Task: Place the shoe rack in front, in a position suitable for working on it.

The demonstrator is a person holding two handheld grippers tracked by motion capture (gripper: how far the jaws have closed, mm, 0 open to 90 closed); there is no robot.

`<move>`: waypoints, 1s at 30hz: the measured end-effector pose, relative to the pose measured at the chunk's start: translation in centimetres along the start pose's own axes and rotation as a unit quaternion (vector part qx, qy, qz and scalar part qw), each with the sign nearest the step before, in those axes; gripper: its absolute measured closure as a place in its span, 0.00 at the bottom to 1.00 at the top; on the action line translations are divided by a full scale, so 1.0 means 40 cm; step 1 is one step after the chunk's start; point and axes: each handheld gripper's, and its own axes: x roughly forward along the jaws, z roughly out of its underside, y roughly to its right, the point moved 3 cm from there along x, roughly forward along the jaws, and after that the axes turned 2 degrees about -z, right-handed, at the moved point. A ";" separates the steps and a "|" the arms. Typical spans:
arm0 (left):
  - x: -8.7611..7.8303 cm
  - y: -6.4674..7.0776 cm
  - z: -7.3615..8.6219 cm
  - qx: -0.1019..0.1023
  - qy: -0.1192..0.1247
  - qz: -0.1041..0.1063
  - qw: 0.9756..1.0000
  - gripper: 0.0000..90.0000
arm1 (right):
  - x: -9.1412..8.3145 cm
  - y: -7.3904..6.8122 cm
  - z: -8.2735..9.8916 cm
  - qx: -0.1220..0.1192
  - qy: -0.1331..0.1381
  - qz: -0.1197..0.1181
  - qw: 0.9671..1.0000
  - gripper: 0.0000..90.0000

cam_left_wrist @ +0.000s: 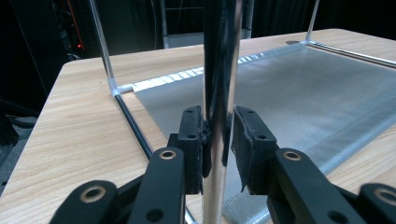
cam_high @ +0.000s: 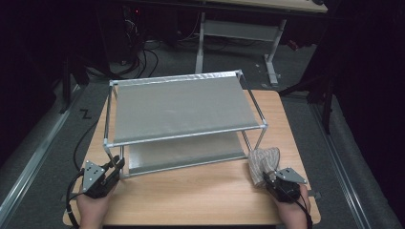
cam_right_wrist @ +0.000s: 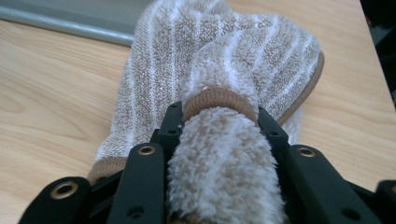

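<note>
Fuzzy slipper (cam_right_wrist: 224,93) sits clamped between the right gripper (cam_right_wrist: 219,121) jaws; left gripper (cam_left_wrist: 218,135) jaws pinch the rack's post (cam_left_wrist: 219,70). Best steady the frame, then lift the slipper clear.

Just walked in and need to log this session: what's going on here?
A person works two hand-held grippers at a wooden table. The left gripper has its jaws around the near-left chrome post of a two-tier grey fabric rack. The right gripper clamps fluffy beige striped slippers lying by the rack's near-right corner.
</note>
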 end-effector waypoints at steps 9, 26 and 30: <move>0.000 0.001 0.001 0.000 -0.001 0.000 1.000 0.81 | -0.031 -0.049 -0.034 -0.036 0.031 -0.017 0.999 0.71; -0.018 0.008 0.012 0.016 -0.006 0.006 1.000 0.72 | -0.077 -0.057 -0.112 -0.017 0.173 0.041 0.984 0.72; -0.024 0.006 0.017 0.016 -0.008 0.003 1.000 0.71 | -0.123 -0.049 -0.149 -0.006 0.231 0.055 0.971 0.72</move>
